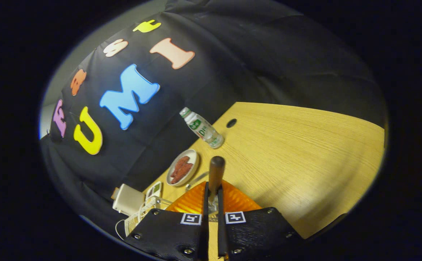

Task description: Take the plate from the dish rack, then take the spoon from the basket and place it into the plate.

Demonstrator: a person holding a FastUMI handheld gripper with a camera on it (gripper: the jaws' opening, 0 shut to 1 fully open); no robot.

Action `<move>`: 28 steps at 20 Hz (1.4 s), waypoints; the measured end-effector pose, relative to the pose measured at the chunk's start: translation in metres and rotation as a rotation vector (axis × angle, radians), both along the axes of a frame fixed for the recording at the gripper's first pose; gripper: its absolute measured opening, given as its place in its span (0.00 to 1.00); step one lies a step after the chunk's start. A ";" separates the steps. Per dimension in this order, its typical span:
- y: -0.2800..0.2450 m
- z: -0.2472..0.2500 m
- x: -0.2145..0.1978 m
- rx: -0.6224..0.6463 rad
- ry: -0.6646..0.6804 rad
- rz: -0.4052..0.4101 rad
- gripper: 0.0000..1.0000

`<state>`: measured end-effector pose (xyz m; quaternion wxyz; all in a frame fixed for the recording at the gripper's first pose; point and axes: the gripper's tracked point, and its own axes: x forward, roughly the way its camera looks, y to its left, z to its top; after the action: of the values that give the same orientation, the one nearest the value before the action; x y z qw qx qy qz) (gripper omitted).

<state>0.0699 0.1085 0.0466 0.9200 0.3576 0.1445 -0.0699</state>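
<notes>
Orange ribbed plastic plate [196,201] already lies on the light wood tabletop [298,152], so I judge the rack step done. My tongs [214,197] are clamped on the dark-wood-handled metal spoon [216,174], held upright over that plate (not yet released); setting it down remains.

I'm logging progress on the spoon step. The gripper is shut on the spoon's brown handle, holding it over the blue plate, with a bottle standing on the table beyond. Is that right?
One thing is wrong: the plate is orange, not blue. The gripper view shows the gripper shut on the spoon by its brown handle, held over that orange plate, with the bottle standing on the table beyond.
</notes>
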 end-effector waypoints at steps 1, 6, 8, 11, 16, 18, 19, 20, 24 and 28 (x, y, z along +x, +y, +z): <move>-0.001 -0.004 0.004 -0.022 0.002 0.015 0.02; 0.001 0.011 -0.002 -0.093 -0.006 0.025 0.02; -0.002 0.029 -0.004 -0.122 -0.038 0.023 0.02; 0.001 0.055 -0.009 -0.182 -0.076 0.028 0.02; 0.047 0.111 -0.028 -0.379 -0.121 0.126 0.02; 0.080 0.133 -0.038 -0.450 -0.148 0.177 0.02; 0.097 0.142 -0.044 -0.475 -0.158 0.203 0.02; 0.121 0.152 -0.051 -0.501 -0.176 0.240 0.02; 0.202 0.168 -0.076 -0.572 -0.225 0.393 0.02; 0.278 0.159 -0.107 -0.617 -0.237 0.512 0.02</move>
<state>-0.0374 0.3863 0.2055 0.9819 0.0234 0.0942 0.1629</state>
